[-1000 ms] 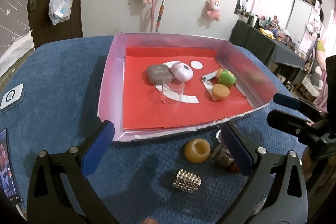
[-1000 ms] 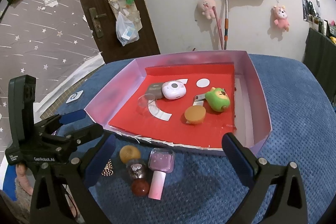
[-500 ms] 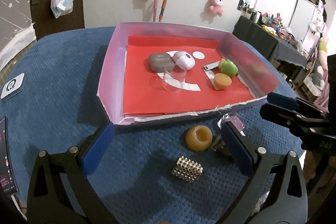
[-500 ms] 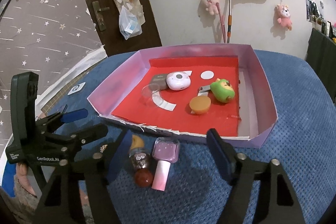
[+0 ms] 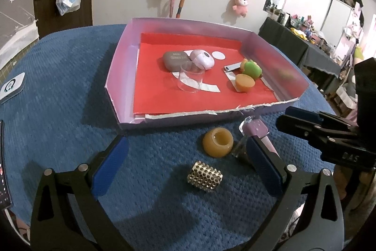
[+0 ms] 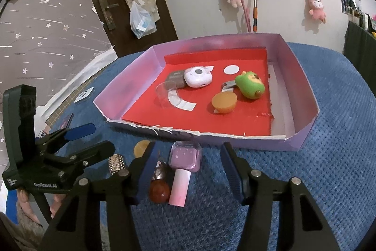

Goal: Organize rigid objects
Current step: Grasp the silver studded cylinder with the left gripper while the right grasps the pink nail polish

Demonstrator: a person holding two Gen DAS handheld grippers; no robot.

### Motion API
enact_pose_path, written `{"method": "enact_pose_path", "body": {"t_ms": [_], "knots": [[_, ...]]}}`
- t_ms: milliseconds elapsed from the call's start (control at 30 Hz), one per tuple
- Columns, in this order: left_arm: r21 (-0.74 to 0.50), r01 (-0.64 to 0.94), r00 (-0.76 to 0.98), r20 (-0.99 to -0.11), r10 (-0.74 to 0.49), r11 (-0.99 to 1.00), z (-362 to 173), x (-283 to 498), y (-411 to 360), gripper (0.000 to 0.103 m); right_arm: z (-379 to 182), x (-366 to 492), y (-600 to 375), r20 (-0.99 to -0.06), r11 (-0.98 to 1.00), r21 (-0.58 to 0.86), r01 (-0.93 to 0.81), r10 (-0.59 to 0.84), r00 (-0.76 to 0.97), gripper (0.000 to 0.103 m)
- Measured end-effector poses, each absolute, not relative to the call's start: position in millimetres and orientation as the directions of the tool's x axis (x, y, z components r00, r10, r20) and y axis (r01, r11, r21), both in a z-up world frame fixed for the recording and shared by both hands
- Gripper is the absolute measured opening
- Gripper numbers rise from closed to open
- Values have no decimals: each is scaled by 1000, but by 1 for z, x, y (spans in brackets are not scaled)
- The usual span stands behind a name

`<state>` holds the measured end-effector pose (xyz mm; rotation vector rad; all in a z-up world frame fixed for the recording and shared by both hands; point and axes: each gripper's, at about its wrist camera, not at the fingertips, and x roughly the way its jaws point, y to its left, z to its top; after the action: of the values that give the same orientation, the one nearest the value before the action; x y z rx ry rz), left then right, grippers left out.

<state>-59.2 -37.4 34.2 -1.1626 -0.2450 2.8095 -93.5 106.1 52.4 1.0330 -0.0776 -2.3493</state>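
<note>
The right hand-held gripper (image 6: 186, 165) stands part-open around a pink-capped lilac bottle (image 6: 184, 167) on the blue desk (image 6: 317, 180), gripping nothing. The left hand-held gripper (image 5: 188, 161) gapes wide near a studded cylinder (image 5: 205, 176), perhaps metal. Beyond sits the red-lined tray (image 6: 303, 84).

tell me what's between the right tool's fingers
In the right wrist view, the right tool straddles two bottles lying on the blue cloth: a purple bottle and a glittery red-capped bottle.

I see a pink-capped lilac bottle (image 6: 184, 165) lying flat at six o'clock beside a red-capped glitter bottle (image 6: 159, 180), an amber ring (image 5: 218, 139) and studded cylinder (image 5: 204, 176) nearby, all outside the red-lined tray (image 6: 303, 114).
</note>
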Motion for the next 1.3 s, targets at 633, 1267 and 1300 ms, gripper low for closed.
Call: {"method": "enact_pose_path", "body": {"t_ms": [633,1267,1300], "knots": [[-200,-66,-646,-738,194,-978,6,-48,-24,81,26,-98,95,-710,-854,236,463,-477,-518,59],[-124,-95,-686,-710,155,-988,5,-44,-12,34,15,-92,72,-713,-857,110,503,-421,-561,39],[-132,-95,-688,-708,161,-987,6,-44,-13,34,16,-91,74,-711,-856,119,503,-427,-559,39]]}}
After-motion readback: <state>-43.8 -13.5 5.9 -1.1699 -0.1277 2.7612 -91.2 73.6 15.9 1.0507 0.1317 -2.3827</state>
